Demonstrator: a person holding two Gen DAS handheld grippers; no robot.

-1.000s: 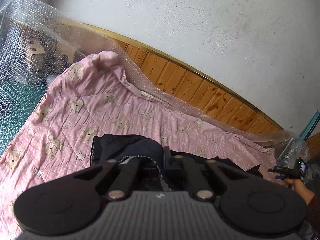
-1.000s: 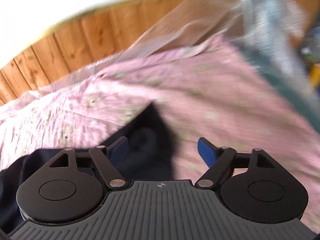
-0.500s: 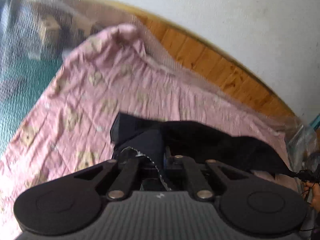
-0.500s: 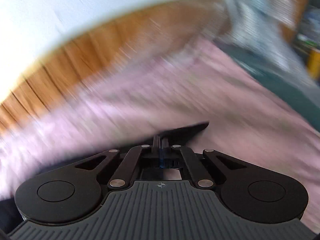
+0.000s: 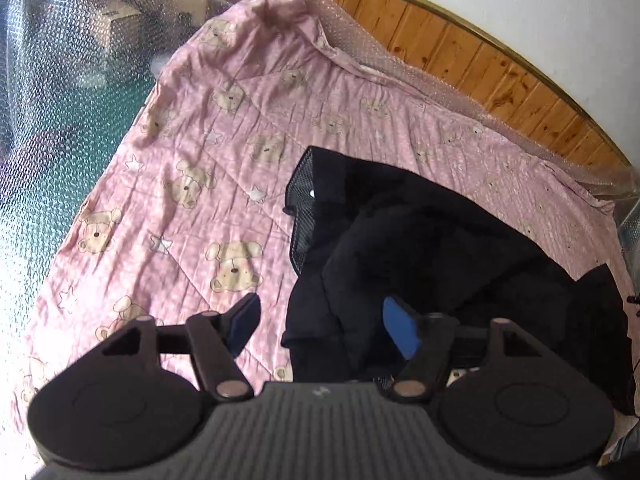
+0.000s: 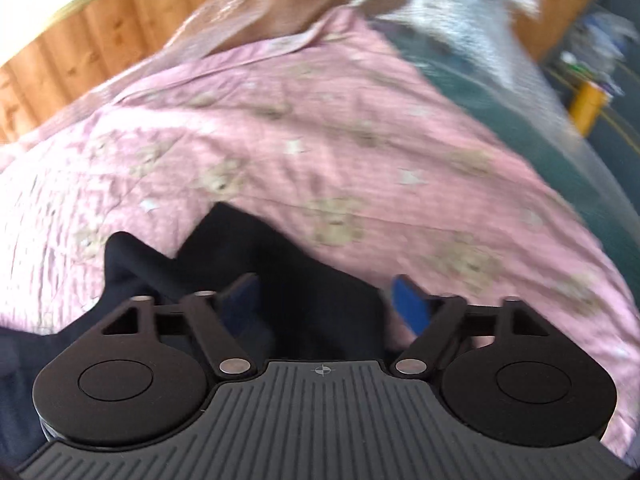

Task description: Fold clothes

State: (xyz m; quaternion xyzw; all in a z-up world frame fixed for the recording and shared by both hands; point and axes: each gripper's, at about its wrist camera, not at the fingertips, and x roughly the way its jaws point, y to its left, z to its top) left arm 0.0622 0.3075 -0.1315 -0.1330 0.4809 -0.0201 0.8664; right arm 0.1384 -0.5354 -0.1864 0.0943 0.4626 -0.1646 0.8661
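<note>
The dark garment [image 5: 432,240] is lying crumpled on the pink bear-print quilt [image 5: 208,152], mesh lining showing at its far edge. The left hand-held gripper [image 5: 320,326] is hovering over the garment's near edge, jaws just opened wide, gripping nothing. The right hand-held gripper [image 6: 324,300] is likewise spreading wide above the garment's corner, cloth released. Wooden panelling [image 5: 480,60] is running behind the quilt.

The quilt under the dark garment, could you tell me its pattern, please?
Pink quilt printed with beige teddy bears and white stars; clearest in the left wrist view.
</note>
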